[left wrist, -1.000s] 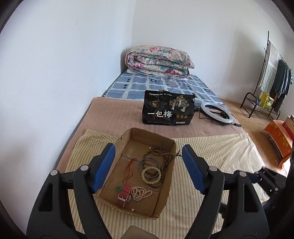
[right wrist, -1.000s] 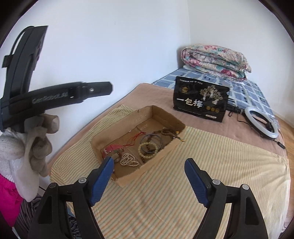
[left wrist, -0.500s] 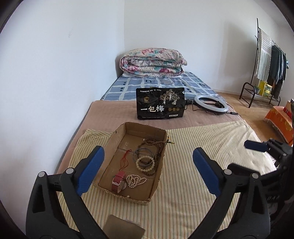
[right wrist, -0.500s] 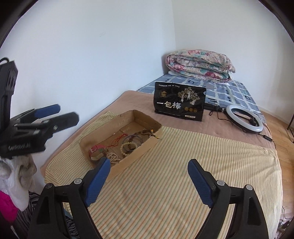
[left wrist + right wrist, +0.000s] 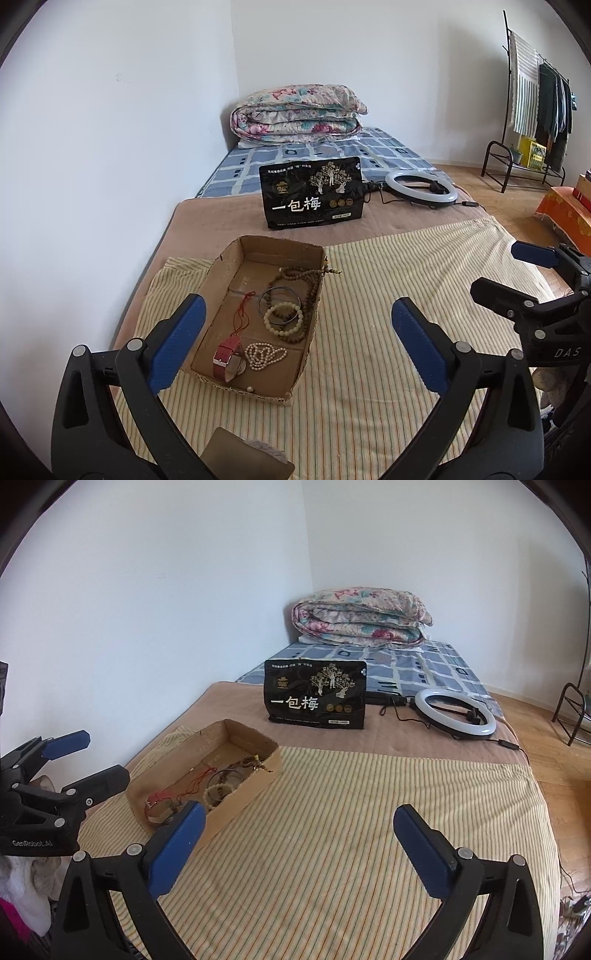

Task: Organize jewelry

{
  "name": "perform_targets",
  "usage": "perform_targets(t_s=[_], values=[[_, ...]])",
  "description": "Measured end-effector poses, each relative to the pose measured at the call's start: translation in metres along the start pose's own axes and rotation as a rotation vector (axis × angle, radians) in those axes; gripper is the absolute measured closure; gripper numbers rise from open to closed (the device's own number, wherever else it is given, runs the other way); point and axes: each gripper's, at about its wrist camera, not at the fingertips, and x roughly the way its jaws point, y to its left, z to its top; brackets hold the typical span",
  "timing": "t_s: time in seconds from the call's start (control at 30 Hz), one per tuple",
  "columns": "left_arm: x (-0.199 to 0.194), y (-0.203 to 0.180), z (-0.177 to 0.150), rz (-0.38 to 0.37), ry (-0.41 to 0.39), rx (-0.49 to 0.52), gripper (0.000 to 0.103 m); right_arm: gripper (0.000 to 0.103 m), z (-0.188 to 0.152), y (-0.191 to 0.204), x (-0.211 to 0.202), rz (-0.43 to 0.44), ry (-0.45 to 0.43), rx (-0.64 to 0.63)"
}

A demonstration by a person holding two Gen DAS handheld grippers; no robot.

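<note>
Cardboard forms a shallow open box (image 5: 317,254) lying on a striped yellow cloth (image 5: 388,332) spread over a bed, and this box holds all the jewelry. Inside it lie a red-strapped watch (image 5: 226,356), a white bead strand (image 5: 264,353), a pale bead bracelet (image 5: 283,318), thin dark bangles (image 5: 280,295), a long string of brown beads (image 5: 312,291) and a red cord (image 5: 242,314). The box's long axis runs away from the viewer toward a black snack bag (image 5: 312,194) standing beyond it. The left gripper (image 5: 293,345) hovers just short of the box's near end, the near end of the box showing between its fingers; its jaws are opening, almost at their widest, and grip nothing. The right gripper (image 5: 297,853) is also empty, its jaws opening wide over bare cloth, with the box off to its left. Judging from this, the left gripper is the nearer one, and the watch and white strand at the box's near end lie closest to it. A white ring light (image 5: 454,710) rests to the right of the bag.
</note>
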Motion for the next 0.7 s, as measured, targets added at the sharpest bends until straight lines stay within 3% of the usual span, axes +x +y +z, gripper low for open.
perform_targets(t_s=[0.7], values=[[0.0028,0.0002,-0.001,-0.002,0.003,-0.011,0.001,0.0,-0.0033,0.0001,0.0033,-0.007,0.013,-0.008]])
